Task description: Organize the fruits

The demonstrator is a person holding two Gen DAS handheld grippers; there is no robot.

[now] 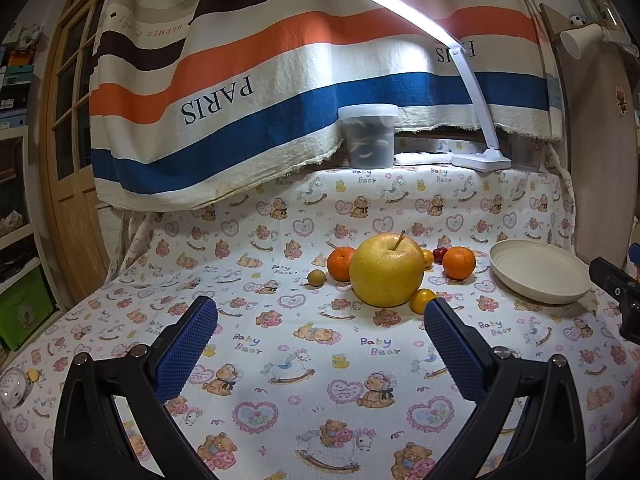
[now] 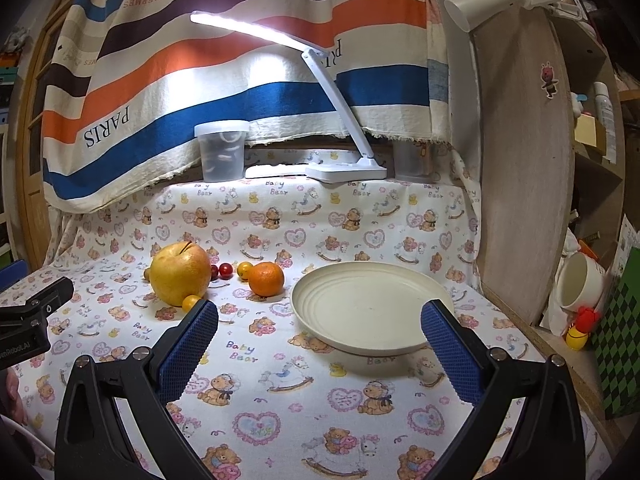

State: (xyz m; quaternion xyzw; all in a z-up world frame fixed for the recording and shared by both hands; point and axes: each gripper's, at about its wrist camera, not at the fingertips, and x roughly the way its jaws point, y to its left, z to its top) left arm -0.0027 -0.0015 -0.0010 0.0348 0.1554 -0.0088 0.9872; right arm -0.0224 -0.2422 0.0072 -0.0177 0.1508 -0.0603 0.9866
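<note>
Both grippers hover above the bench, which is covered in a white teddy-bear-print cloth (image 1: 304,364), and neither holds anything. The left gripper (image 1: 320,312) has its blue-padded fingers (image 1: 188,352) spread wide; the right gripper (image 2: 320,316) is likewise wide apart and empty. The fruit lies in a loose cluster directly ahead of the left gripper: a large yellow apple with an upright stem (image 1: 387,270) sits nearest, with a small yellow-orange round fruit (image 1: 422,300) touching its near right base. An orange mandarin (image 1: 341,263) is partly hidden behind the apple on its left, a second orange mandarin (image 1: 459,263) stands apart to its right, a small brownish-green round fruit (image 1: 316,278) lies off to the left, and small red cherry-like fruits (image 2: 223,271) sit behind. The shallow round cream plastic plate (image 2: 372,308) is empty and lies straight ahead of the right gripper, to the right of the cluster. Judgement: no fruit is yet sorted onto the plate. The apple lies centred between the left fingers' line of approach, so the left gripper is better placed for it; the right gripper is nearer the plate and the right-hand mandarin. The apple is near-spherical, so no long axis governs the grasp. Its width looks close to the full finger spread.
</note>
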